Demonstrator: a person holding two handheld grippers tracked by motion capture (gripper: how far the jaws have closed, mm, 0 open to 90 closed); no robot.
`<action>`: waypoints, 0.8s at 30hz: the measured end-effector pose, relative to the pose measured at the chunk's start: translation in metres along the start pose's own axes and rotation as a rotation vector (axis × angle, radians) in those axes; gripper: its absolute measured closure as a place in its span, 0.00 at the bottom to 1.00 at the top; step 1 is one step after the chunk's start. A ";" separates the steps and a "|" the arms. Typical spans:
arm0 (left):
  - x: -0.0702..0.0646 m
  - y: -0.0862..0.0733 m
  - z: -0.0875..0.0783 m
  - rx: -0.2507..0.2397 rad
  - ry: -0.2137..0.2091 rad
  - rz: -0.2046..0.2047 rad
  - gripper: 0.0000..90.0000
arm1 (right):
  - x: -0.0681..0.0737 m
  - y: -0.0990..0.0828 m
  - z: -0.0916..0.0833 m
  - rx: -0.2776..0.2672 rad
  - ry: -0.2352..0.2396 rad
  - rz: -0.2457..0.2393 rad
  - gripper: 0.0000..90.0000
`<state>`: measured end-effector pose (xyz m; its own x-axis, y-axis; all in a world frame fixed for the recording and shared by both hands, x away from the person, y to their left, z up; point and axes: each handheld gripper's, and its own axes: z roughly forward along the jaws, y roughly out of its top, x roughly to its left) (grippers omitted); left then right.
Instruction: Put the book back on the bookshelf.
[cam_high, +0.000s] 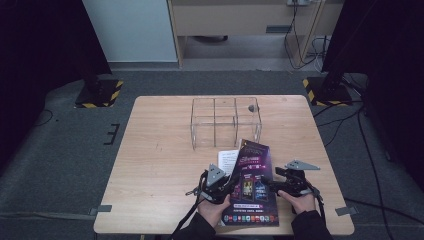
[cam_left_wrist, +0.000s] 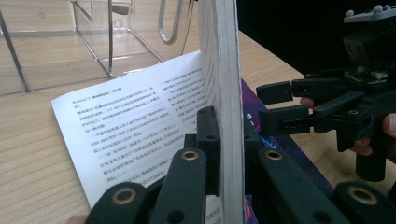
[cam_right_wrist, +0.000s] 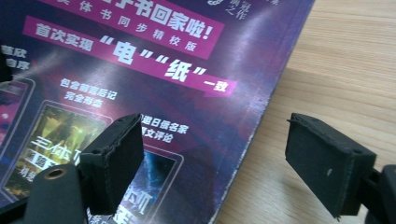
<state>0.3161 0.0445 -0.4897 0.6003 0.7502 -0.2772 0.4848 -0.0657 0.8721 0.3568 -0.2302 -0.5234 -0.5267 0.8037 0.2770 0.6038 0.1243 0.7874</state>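
My left gripper (cam_high: 216, 184) is clamped on the book (cam_high: 251, 182), tilting its left edge up off the table (cam_high: 160, 165) near me; my right gripper (cam_high: 287, 186) gapes wide astride its right edge, apparently untouching. A loose printed page (cam_left_wrist: 126, 126) lies underneath, then the clear acrylic organizer (cam_high: 225, 121).

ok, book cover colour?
Dark purple with magenta banners and white text on the book; clearest in the right gripper view.

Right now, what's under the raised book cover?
Under the cover, which the left gripper clamps and holds up, lies a white printed page on the table. The rest of the pages beneath the cover are hidden.
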 end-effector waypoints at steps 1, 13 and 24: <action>0.000 0.000 0.000 -0.002 0.000 -0.001 0.94 | 0.000 0.000 0.000 0.000 0.010 -0.001 0.21; -0.001 0.001 -0.002 -0.015 -0.001 0.005 0.94 | -0.001 -0.003 0.008 0.054 0.102 0.035 0.20; 0.000 -0.001 -0.001 -0.018 -0.001 0.003 0.94 | -0.003 -0.006 0.018 0.087 0.220 0.111 0.23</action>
<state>0.3146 0.0451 -0.4899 0.6027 0.7491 -0.2750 0.4717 -0.0565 0.8800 0.3653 -0.2229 -0.5392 -0.5663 0.6702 0.4798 0.7094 0.0999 0.6977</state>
